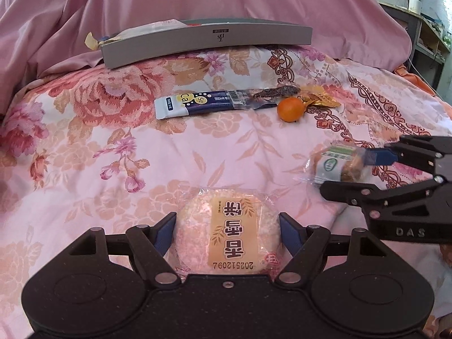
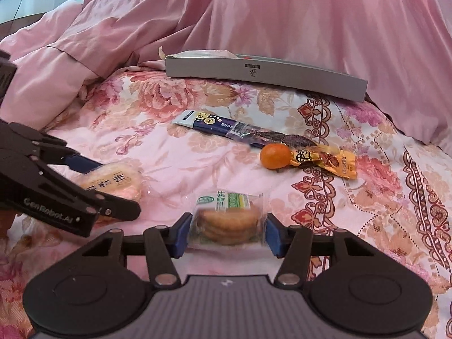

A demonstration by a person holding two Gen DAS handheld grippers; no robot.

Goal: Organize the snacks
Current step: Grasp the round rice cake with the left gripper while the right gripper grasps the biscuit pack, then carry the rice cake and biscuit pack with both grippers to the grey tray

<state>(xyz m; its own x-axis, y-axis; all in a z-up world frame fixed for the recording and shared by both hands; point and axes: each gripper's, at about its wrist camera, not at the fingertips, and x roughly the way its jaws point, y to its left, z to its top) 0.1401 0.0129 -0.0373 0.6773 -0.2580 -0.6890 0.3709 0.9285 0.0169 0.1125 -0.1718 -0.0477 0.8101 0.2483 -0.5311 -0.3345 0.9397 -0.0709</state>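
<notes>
My left gripper [image 1: 228, 234] is shut on a round pink rice cracker packet [image 1: 228, 226] with an orange label; its blue pads press the packet's two sides. In the right wrist view the same gripper [image 2: 118, 188] comes in from the left with the cracker [image 2: 113, 183] between its fingers. My right gripper [image 2: 227, 234] is shut on a clear packet of brown biscuits [image 2: 228, 220] with a green and white label. From the left wrist it shows at the right edge [image 1: 344, 173], the biscuit packet [image 1: 336, 163] blurred. A grey box [image 1: 209, 39] [image 2: 262, 76] lies at the back.
On the floral bedsheet [image 1: 113, 147] lie a blue and white stick packet [image 1: 195, 103] [image 2: 209, 123], a dark clear-wrapped snack [image 1: 274, 93], a small orange fruit [image 1: 291, 109] [image 2: 275, 155] and a gold-wrapped snack [image 1: 322, 99] [image 2: 327, 159]. A pink quilt [image 2: 310, 14] is heaped behind the box.
</notes>
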